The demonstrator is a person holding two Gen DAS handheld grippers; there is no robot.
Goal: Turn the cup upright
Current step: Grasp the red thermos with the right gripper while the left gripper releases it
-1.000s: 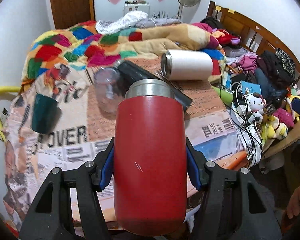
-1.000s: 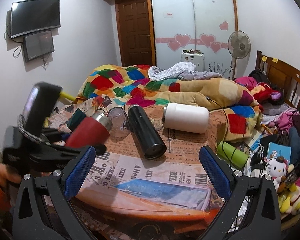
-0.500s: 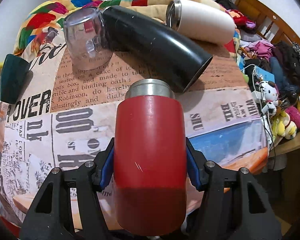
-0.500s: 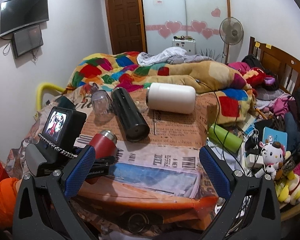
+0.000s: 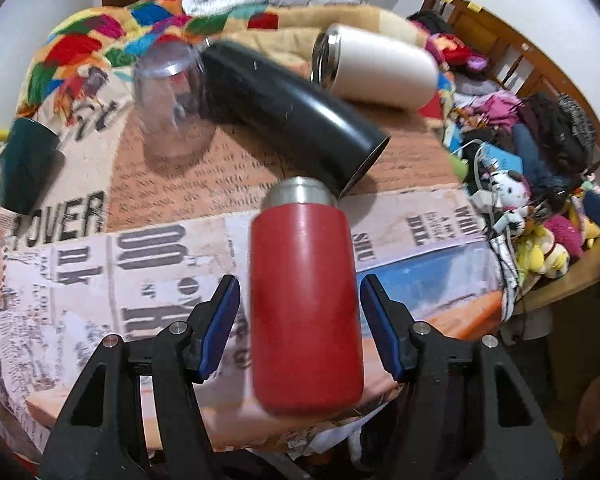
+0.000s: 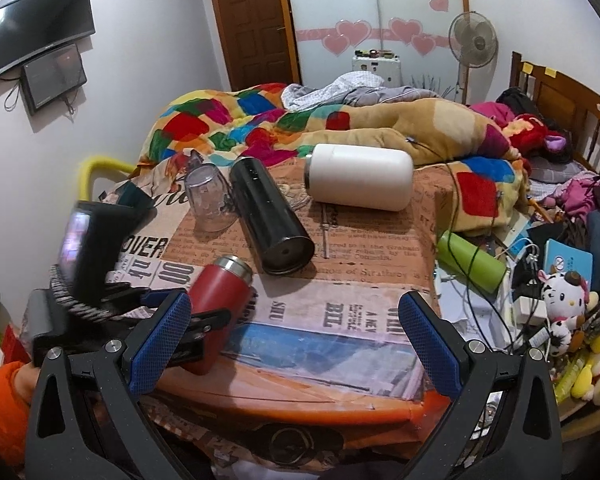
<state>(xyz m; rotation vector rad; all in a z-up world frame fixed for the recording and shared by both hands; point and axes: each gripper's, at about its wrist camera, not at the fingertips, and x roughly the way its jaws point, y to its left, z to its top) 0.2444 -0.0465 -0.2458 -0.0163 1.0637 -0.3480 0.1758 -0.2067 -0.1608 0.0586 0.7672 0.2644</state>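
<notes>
A red cup (image 5: 304,304) with a steel rim stands between the fingers of my left gripper (image 5: 300,328), near the table's front edge. The blue pads (image 5: 220,320) are spread apart with gaps on both sides of the cup, so the gripper is open. In the right wrist view the red cup (image 6: 220,300) leans by the left gripper's body (image 6: 80,264). My right gripper (image 6: 292,344) is open and empty above the table's front edge.
A black flask (image 5: 288,112), a white tumbler (image 5: 380,68) and a green bottle (image 6: 470,260) lie on their sides on the newspaper-print tablecloth (image 5: 100,264). A clear glass (image 5: 172,108) and dark green cup (image 5: 24,168) stand upside down. Clutter and toys (image 6: 560,300) fill the right side.
My left gripper has opened and let go of the red cup, which now rests on the table. Before that, the gripper carried it down and forward toward the front edge.
</notes>
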